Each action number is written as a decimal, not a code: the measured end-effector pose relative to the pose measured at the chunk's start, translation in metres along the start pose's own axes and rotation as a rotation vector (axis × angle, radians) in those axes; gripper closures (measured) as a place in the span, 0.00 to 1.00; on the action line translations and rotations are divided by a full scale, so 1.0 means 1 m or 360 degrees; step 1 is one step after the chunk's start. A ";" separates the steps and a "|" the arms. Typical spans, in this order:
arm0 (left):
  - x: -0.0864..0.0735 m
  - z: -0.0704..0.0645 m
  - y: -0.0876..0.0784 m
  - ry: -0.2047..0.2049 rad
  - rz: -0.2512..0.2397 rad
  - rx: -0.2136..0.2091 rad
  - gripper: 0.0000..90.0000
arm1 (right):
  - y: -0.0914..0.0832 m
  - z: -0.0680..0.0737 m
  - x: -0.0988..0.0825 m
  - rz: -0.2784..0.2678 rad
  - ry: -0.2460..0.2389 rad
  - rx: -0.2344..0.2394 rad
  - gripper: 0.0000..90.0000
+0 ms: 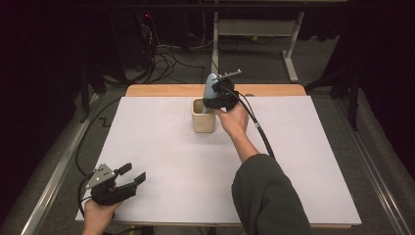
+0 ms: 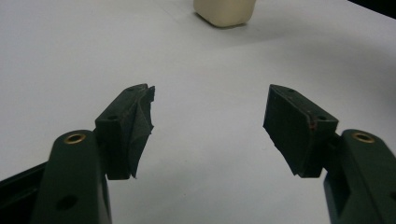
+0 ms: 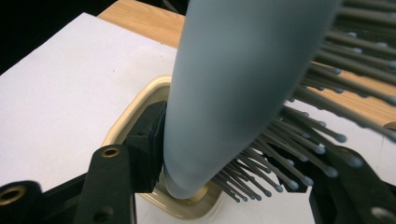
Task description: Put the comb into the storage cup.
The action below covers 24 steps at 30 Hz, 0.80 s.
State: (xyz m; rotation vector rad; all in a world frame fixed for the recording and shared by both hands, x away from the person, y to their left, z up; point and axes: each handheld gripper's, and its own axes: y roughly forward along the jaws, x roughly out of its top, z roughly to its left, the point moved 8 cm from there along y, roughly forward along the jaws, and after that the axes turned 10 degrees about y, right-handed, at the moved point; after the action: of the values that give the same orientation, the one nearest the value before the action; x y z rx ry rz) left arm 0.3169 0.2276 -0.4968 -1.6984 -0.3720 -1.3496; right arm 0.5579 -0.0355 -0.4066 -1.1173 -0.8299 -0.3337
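Standing between the right gripper (image 3: pixel 233 163) jaws, hairbrush (image 3: pixel 243 79), handle in cup (image 3: pixel 126 121)

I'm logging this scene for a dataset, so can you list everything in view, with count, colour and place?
Hairbrush: one, pale blue-grey with grey bristle pins, standing handle-down in the cup, between the right gripper's jaws.
Cup: one, cream, squarish, on the white sheet near the far middle.
White sheet: one, covering most of the table.
Table: one, light wood, its far edge showing beyond the sheet.
Cables: several, dark, on the floor beyond the table.
Desk frame: one, pale metal legs, on the floor at the back.
Left gripper: black, jaws open and empty, at the near left corner.
Right gripper: black, at the cup's rim, around the brush.
Sleeve: dark green, on the right forearm.
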 end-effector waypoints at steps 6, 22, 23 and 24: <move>0.000 0.000 0.000 0.0001 -0.0001 0.0000 0.37 | 0.001 -0.001 0.000 -0.0025 0.0006 0.0001 0.48; 0.000 0.000 0.001 0.0003 0.0001 0.0002 0.37 | 0.000 -0.008 -0.002 -0.0029 -0.0007 -0.0010 0.40; 0.000 0.000 0.001 0.0005 0.0003 0.0000 0.37 | 0.000 -0.008 -0.003 -0.0028 -0.0001 -0.0006 0.39; 0.000 -0.001 0.001 0.0003 0.0002 0.0000 0.37 | 0.000 -0.009 -0.003 -0.0023 -0.0001 -0.0006 0.39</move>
State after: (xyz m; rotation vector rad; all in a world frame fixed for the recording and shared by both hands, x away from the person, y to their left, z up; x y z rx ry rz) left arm 0.3174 0.2265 -0.4973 -1.6970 -0.3698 -1.3503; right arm 0.5595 -0.0436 -0.4106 -1.1155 -0.8385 -0.3472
